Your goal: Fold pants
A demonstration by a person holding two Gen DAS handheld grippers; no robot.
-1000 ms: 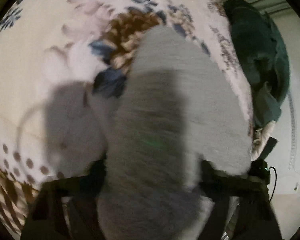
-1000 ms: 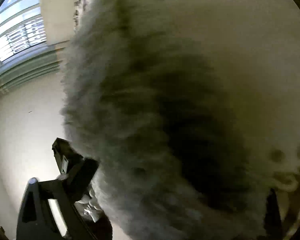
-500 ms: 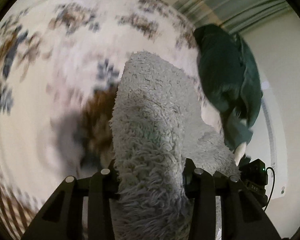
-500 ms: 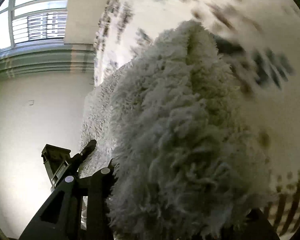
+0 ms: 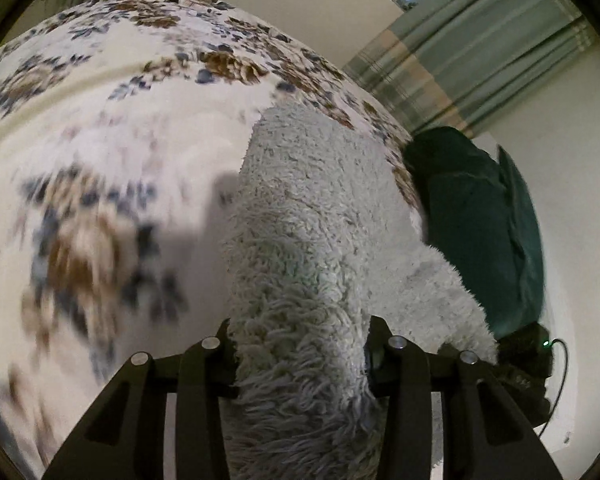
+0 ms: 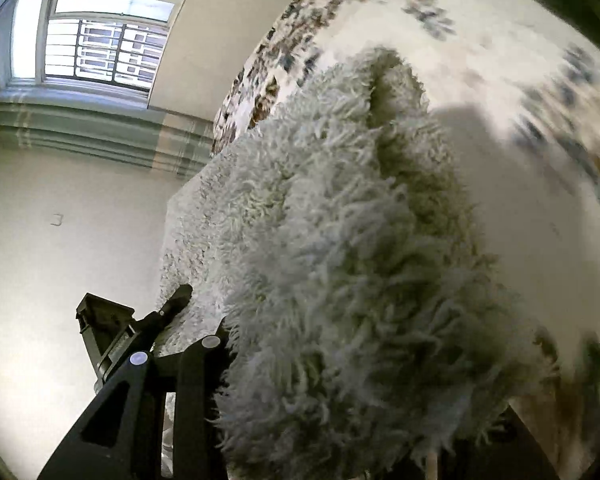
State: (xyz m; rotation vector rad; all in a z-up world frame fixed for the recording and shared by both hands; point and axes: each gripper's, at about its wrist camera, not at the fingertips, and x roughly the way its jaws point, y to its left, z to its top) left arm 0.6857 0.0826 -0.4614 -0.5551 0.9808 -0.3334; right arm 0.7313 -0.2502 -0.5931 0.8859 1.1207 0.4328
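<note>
The pants (image 5: pixel 312 216) are pale grey and fluffy. They hang from both grippers above a floral bedspread (image 5: pixel 112 128). My left gripper (image 5: pixel 300 344) is shut on one bunched edge of the pants, which fills the gap between the jaws. My right gripper (image 6: pixel 340 360) is shut on another bunched edge of the pants (image 6: pixel 340 240); only its left finger (image 6: pixel 196 364) shows, the right one is hidden by the fleece. The other gripper (image 6: pixel 108 332) shows at lower left in the right wrist view, holding the same cloth.
A dark green garment (image 5: pixel 476 220) lies at the bed's right edge. A striped curtain (image 5: pixel 468 52) and a barred window (image 6: pixel 100 52) line the walls. A black device (image 5: pixel 532 356) with a green light sits at lower right.
Both grippers have lifted and tilted up with the pants. More of the bedspread, curtain and window has come into view. The grip on the pants has not changed.
</note>
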